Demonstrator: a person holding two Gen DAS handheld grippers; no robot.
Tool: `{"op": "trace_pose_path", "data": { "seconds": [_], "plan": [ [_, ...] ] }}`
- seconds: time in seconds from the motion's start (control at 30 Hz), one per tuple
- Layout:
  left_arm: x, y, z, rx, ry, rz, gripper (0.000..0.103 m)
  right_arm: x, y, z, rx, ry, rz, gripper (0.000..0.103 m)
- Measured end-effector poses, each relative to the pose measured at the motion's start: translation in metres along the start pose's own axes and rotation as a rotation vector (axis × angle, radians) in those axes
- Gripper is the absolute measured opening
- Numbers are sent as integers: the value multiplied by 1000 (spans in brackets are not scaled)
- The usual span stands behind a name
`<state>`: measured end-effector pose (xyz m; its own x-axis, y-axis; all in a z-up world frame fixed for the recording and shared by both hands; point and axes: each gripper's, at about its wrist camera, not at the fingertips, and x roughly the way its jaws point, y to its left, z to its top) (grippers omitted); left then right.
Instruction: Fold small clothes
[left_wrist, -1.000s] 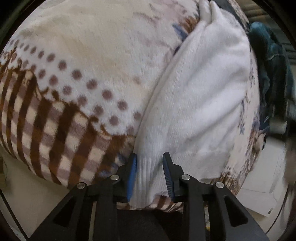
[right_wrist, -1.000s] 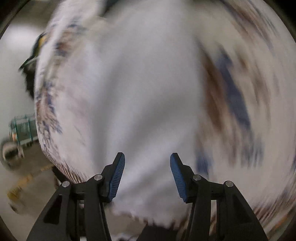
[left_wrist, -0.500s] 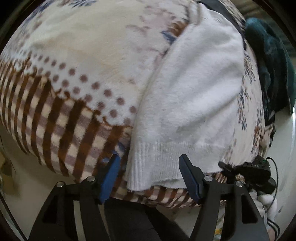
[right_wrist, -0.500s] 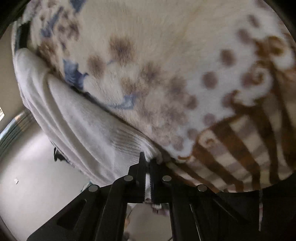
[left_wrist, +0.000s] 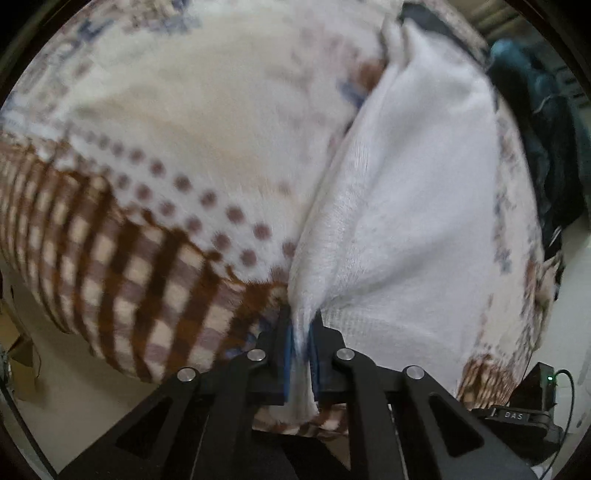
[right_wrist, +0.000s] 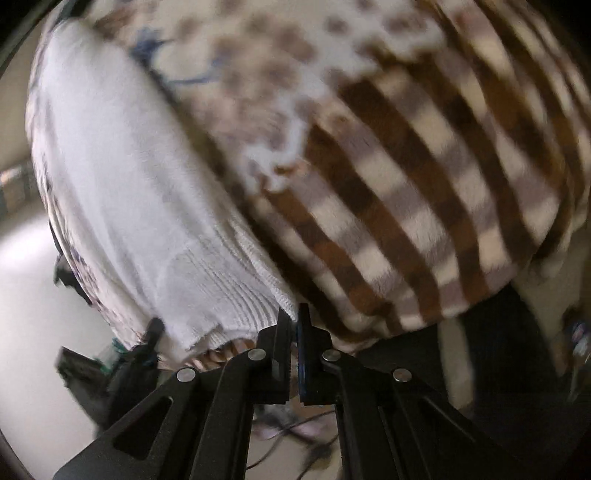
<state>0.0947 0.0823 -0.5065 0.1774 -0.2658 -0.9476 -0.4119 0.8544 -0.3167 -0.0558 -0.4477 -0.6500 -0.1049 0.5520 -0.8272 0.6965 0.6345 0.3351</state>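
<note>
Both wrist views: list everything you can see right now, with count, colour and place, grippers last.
white garment: one, white knit with a ribbed hem, lying on the blanket, both near corners pinched.
blanket: one, cream with brown dots, brown checks and blue marks, spread under the garment.
dark clothes: a heap, teal and dark, past the blanket's far right edge in the left wrist view; count unclear.
black device: one, black with a green light and a cable, on the floor at lower right in the left wrist view.
left gripper: one, black with blue pads, shut on the garment's hem.
right gripper: one, black with blue pads, shut at the hem's other corner.
</note>
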Motion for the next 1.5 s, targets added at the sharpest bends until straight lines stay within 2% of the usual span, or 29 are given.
{"op": "trace_pose_path", "data": {
  "seconds": [0.07, 0.1, 0.2, 0.27, 0.37, 0.43, 0.47, 0.5, 0.57, 0.7, 0.8, 0.9, 0.93, 0.97, 1.0, 1.23, 1.33, 1.43, 1.5],
  "plan": [
    [-11, 4, 0, -11, -12, -17, 6, -4, 13, -8, -17, 10, 5, 1],
    [-10, 7, 0, -7, -5, -10, 6, -5, 17, -13, -33, 8, -19, 1],
    [23, 17, 3, -8, 61, 40, 6, -10, 21, -3, -51, 13, -109, 1],
    [41, 18, 3, -9, 92, 40, 7, 3, 20, -4, -47, 23, -144, 1],
    [40, 13, 8, 7, 110, 20, 11, 19, 35, 1, -99, 63, -164, 2],
    [31, 15, 7, 1, 121, -7, 27, 24, 48, -1, -151, 117, -137, 4],
    [25, 19, 6, -7, 121, -26, 29, 23, 50, -4, -157, 139, -115, 13],
    [22, 20, 5, -11, 123, -34, 36, 19, 48, -5, -148, 162, -69, 18],
    [16, 24, 4, -18, 131, -47, 41, 2, 44, -6, -104, 152, 2, 50],
    [16, 27, 7, -34, 140, -65, 41, -24, 32, -5, -20, 60, 89, 52],
    [30, 17, 13, 0, 154, -46, 41, -13, 32, 7, 44, 37, 167, 52],
    [34, 13, 17, 32, 145, -39, 41, 22, 34, 15, 172, 93, 245, 52],
    [33, 11, 18, 41, 133, -33, 37, 31, 35, 14, 199, 100, 265, 39],
    [29, 9, 18, 45, 111, -44, 30, 36, 38, 10, 220, 89, 252, 8],
    [22, 8, 18, 51, 80, -51, 8, 38, 42, 4, 221, 74, 262, 8],
    [-15, -3, 25, 105, 9, -76, 7, 3, 70, -66, 124, -6, 78, 5],
    [-18, -4, 33, 98, -18, -91, 7, 4, 75, -87, 102, 6, 16, 3],
    [12, 19, 36, 68, 13, -15, 7, 19, 82, -102, 53, 7, -27, 2],
    [37, 39, 31, 32, 78, 6, 8, 53, 102, -111, 52, 31, -41, 3]
  ]
}}
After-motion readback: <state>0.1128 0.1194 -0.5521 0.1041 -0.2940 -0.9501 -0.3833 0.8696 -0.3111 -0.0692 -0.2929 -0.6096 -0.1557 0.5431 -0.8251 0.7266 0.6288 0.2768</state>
